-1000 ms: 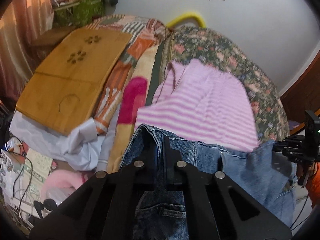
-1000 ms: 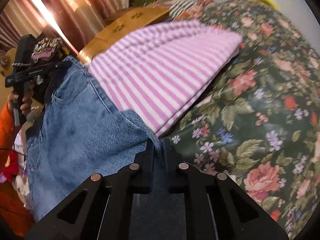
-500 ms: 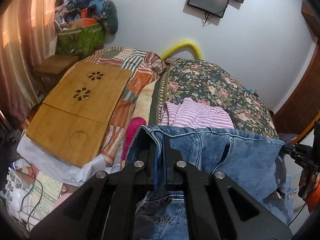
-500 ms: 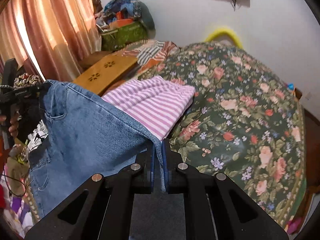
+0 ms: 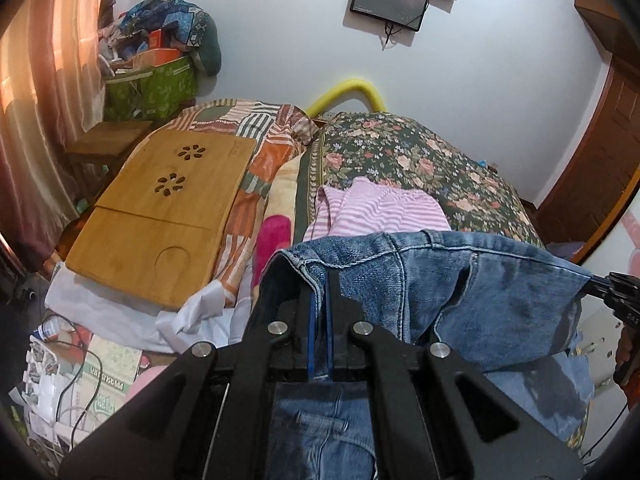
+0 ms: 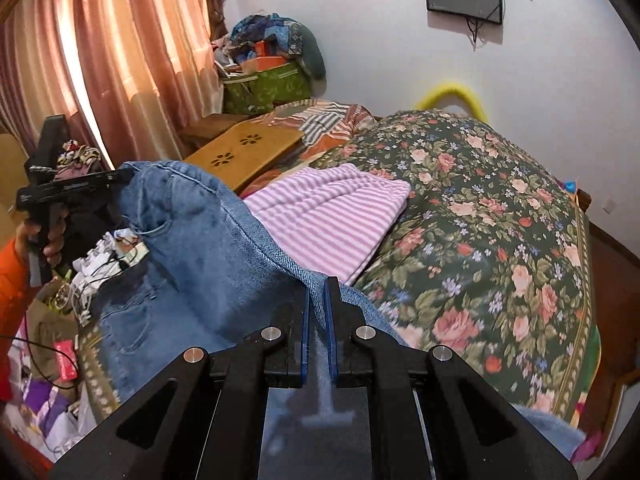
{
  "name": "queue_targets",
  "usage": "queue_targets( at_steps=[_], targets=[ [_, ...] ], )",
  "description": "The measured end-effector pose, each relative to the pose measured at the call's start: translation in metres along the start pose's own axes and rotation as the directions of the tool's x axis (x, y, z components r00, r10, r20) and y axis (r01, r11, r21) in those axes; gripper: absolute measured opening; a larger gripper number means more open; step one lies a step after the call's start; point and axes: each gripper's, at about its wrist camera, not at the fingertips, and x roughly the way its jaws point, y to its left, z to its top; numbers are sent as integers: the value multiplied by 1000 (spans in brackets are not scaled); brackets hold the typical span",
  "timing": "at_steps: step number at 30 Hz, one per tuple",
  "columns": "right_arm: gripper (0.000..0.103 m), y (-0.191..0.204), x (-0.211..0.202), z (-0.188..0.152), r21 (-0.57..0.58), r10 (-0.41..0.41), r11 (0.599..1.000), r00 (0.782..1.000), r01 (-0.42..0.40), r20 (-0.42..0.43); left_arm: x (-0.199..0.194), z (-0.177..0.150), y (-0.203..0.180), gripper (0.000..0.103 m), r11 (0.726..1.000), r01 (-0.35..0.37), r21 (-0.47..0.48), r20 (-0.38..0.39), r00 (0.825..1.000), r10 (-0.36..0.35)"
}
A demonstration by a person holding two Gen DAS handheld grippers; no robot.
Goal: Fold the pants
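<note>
Left wrist view: my left gripper (image 5: 319,304), lower centre, is clamping its jaws on the jeans (image 5: 460,280), which are hanging mid-frame above the bed (image 5: 420,160).

Right wrist view: my right gripper (image 6: 316,300) is pinching the opposite waistband corner. Uneven pulling risks denim slipping free.

We can read no text with certainty. A green-printed paper sheet (image 5: 107,372) at the near left, beside the bed, bears a line of bold letters too distorted to make out; white lettering on the left gripper (image 6: 74,187) body is too small.
</note>
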Motion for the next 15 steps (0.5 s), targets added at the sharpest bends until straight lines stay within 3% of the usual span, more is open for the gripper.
queue_targets(
  at_steps=[5,15],
  targets=[
    [6,23,-12,-26,-6,12,1000,1000,-12,9,-7,-24,6,3,1000,-13,10,-10,1000,13],
    [7,59,-20,-81,7,53,999,998,-53,-14,-23,-87,26,3,997,-40,-66,-48,998,37]
  ],
)
